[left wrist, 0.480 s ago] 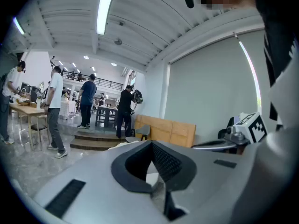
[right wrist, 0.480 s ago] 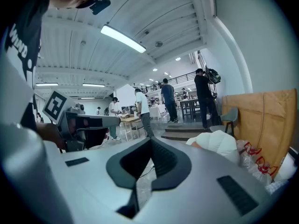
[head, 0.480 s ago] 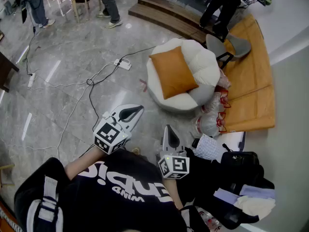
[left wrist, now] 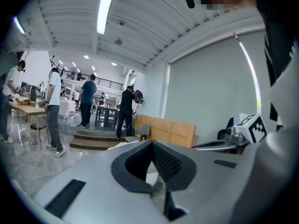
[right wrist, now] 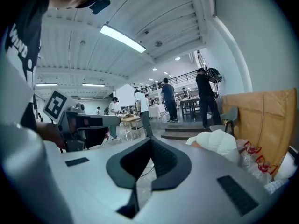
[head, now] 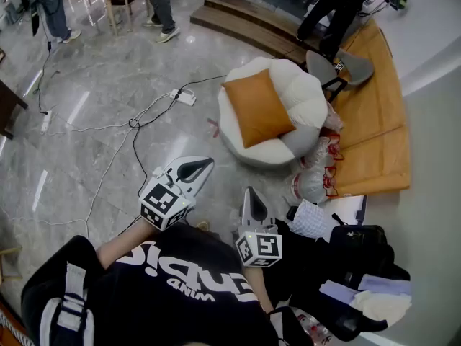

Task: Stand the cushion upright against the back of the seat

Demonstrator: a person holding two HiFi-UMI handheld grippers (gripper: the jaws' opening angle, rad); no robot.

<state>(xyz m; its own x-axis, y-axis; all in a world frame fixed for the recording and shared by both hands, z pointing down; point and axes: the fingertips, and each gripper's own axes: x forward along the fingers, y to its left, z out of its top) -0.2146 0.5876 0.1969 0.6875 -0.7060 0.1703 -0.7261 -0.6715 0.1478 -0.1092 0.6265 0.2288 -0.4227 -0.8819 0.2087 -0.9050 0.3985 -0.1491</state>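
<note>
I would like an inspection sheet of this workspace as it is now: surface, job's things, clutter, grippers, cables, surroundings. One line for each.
Surface: glossy grey marble floor.
Job's things: orange cushion lies on the round white seat, not yet stood upright.
Clutter: plastic bags on the floor beside the seat; black bag with cloths at the person's right.
Grippers: left gripper and right gripper are both shut and empty, held close to the body, apart from the seat.
Cables: power strip and loose cables on the floor left of the seat.
Surroundings: people standing, wooden steps, grey chair, orange panels by the wall.
</note>
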